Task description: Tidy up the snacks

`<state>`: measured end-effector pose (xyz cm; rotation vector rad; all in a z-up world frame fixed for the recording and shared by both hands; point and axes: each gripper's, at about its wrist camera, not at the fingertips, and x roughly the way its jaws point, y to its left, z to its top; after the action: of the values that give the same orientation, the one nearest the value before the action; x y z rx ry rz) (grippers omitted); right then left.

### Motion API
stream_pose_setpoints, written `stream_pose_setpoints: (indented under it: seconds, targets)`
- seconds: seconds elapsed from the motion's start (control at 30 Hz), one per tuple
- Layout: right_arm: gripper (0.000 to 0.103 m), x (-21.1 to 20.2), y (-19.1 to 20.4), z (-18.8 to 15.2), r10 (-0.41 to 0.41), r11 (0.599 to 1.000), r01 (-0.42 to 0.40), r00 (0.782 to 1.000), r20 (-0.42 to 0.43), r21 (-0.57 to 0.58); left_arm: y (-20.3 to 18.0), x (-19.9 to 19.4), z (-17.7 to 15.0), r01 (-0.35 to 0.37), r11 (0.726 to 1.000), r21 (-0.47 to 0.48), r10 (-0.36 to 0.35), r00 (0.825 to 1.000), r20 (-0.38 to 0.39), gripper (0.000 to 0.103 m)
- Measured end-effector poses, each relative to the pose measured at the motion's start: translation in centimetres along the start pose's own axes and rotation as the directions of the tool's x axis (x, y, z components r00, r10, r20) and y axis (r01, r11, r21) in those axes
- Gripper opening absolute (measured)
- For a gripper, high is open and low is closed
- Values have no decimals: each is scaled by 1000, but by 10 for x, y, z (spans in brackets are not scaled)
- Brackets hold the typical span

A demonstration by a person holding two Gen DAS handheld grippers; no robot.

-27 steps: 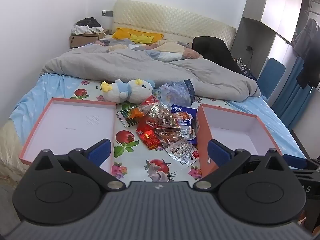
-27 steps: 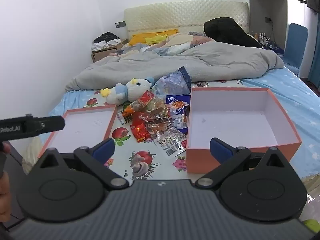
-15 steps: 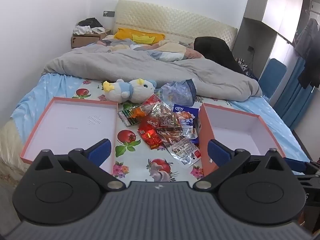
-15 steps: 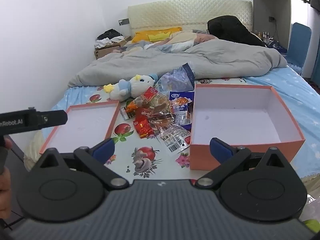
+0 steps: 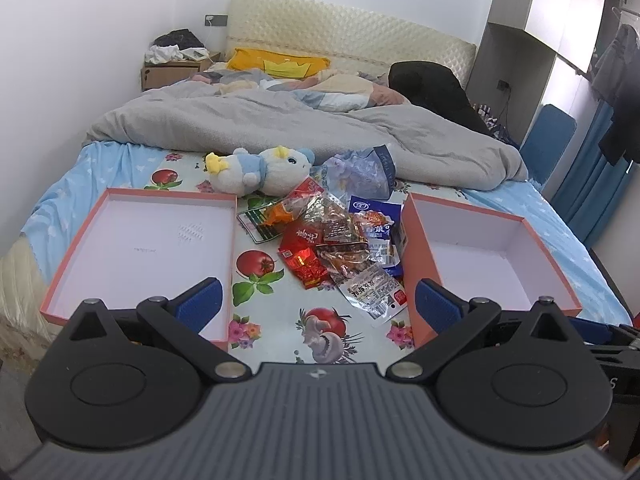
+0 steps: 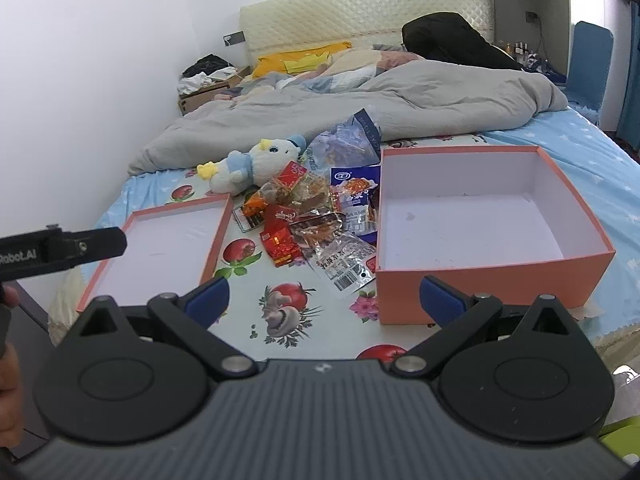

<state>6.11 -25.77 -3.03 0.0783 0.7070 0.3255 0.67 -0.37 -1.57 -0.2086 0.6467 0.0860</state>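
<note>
Only the right view shows the left tongs (image 6: 64, 250) (edge-on).

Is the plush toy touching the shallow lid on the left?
Apart. In the left wrist view, a strip of fruit-print sheet shows between the plush toy and the lid rim.

Both hand-held grippers are tilted downward with their jaws spread wide and nothing between them. The left hand-held gripper (image 5: 318, 300) and the right hand-held gripper (image 6: 325, 298) sit side by side, apart. At the right camera's left edge a hand (image 6: 7, 376) grips the left tool's handle.
</note>
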Motion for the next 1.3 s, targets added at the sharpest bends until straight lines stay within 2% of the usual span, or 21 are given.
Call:
stream_pose_setpoints:
  seconds: [1.3]
  targets:
    - [103, -1, 2, -1, 5, 1000, -5, 1000, -8, 2, 1, 5, 0, 2, 1000, -12, -2, 1000, -7, 103]
